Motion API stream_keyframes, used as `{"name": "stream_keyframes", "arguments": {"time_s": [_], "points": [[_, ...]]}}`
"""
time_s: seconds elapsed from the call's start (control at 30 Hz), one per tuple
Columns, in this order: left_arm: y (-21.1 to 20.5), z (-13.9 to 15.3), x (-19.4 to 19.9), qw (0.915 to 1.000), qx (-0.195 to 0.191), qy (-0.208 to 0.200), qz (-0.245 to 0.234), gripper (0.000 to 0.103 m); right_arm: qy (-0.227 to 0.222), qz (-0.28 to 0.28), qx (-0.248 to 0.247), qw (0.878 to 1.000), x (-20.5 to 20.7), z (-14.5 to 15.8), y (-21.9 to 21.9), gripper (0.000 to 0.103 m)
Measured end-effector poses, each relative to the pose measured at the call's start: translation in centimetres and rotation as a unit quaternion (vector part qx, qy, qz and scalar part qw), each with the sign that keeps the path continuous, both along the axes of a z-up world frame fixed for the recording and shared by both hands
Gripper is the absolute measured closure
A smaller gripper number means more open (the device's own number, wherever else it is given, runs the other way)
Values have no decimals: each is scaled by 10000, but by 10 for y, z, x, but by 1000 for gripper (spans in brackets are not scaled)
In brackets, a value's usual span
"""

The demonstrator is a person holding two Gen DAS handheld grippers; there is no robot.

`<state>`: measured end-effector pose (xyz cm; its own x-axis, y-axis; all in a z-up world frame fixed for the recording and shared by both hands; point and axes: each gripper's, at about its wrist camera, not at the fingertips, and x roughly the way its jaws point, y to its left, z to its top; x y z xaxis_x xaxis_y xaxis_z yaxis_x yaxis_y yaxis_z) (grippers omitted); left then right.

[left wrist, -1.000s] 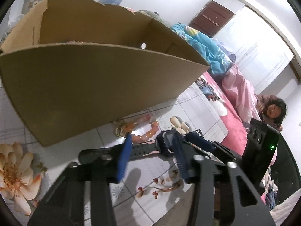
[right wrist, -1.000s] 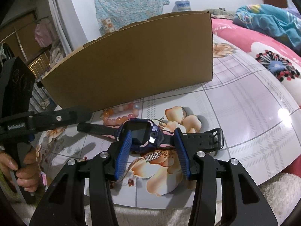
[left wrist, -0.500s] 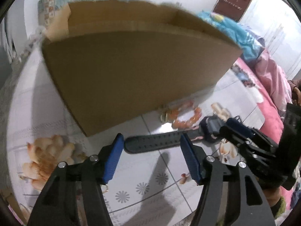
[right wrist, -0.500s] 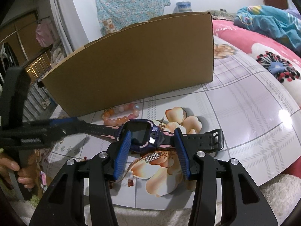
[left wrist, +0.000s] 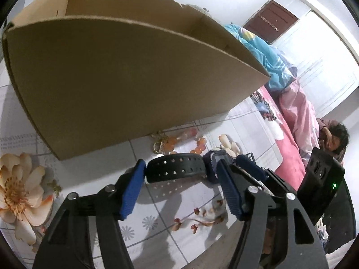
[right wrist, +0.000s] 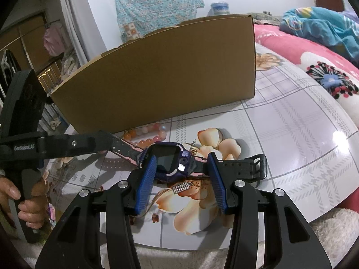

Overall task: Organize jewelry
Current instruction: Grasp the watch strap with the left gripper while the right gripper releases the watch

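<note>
Right wrist view: the right tongs [right wrist: 181, 174] are clenched on the watch [right wrist: 167, 160], held just over the surface [right wrist: 303, 139]. The left tongs [left wrist: 180, 187] are closing around its strap [left wrist: 176, 168], seemingly not yet pinching. Beyond lie the beads [right wrist: 145, 135] and the box [right wrist: 157, 71]; a pull now could twist the watch loose onto the beads.

Both views are bright and mostly sharp, ringed by a dark round fisheye border that bows straight lines: the cardboard box [left wrist: 125, 85] bulges like a curve. In the left view the wall and doors [left wrist: 323, 62] at right are washed out white. The glossy table [right wrist: 303, 139] carries a white glare spot at its right edge. Soft shadows fall under the watch strap [left wrist: 175, 168].
</note>
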<state>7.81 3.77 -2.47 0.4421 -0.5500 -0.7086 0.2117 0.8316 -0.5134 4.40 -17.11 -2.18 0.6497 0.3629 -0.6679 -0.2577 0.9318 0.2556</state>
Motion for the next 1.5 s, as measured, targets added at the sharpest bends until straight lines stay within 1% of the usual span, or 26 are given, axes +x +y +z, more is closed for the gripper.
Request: {"name": "stream_keyframes", "arguments": {"time_s": [0.13,0.17,0.27,0.33,0.4,0.43,0.5,0.6,0.67,0.7,0.73,0.87,1.0,1.03,1.13,1.17,1.23,1.27,1.33,1.37,1.43,1.5], "points": [[2,-1,4,9999,-60,21,87,61,-14,11,1,10000,0,0,0,59],[2,-2,4,9999,-84,25,84,67,-16,10,1,10000,0,0,0,59],[-1,-1,2,10000,-33,-66,6,79,-22,23,10,10000,0,0,-1,59],[-6,2,-3,9996,132,-246,-75,81,-4,54,71,10000,0,1,-3,59],[-14,5,-8,9975,510,-470,-151,82,45,19,211,9998,-3,3,-11,59],[-18,6,-11,9958,682,-575,-192,82,28,-66,330,9994,-6,5,-19,58],[-24,6,-17,9928,905,-733,-290,82,1,-284,498,9984,-11,10,-35,58],[-27,2,-18,9899,1103,-812,-359,82,-33,-706,445,9965,-16,16,-58,58],[-28,1,-17,9900,1097,-797,-396,82,27,-936,336,9950,-15,16,-69,58],[-28,0,-17,9897,1109,-802,-410,82,75,-1021,291,9943,-12,15,-72,61],[-28,0,-17,9895,1123,-806,-417,82,110,-1054,290,9939,-11,14,-74,66],[-29,-2,-17,9894,1141,-784,-430,82,409,-1071,298,9930,8,4,-74,76],[-29,-4,-18,9896,1136,-772,-438,82,506,-1054,313,9926,14,1,-69,79],[-29,-4,-18,9895,1138,-774,-440,82,561,-989,444,9925,16,0,-69,82],[-29,-5,-18,9897,1119,-787,-426,82,643,-926,787,9905,16,-3,-71,84],[-29,-5,-18,9897,1117,-793,-425,82,630,-894,908,9898,15,-3,-72,84],[-29,-5,-18,9896,1116,-797,-427,82,563,-753,1305,9870,13,-1,-74,85],[-28,-5,-18,9898,1108,-790,-424,82,551,-733,1346,9866,11,-1,-73,85],[-29,-5,-18,9898,1098,-795,-425,82,535,-804,1081,9894,10,0,-68,88],[-28,-5,-18,9899,1096,-796,-423,82,510,-862,904,9909,10,0,-64,93],[-28,-5,-18,9898,1098,-803,-429,82,417,-866,840,9918,8,3,-62,97],[-28,-5,-19,9899,1087,-807,-425,82,259,-775,783,9936,1,12,-57,98]]}}
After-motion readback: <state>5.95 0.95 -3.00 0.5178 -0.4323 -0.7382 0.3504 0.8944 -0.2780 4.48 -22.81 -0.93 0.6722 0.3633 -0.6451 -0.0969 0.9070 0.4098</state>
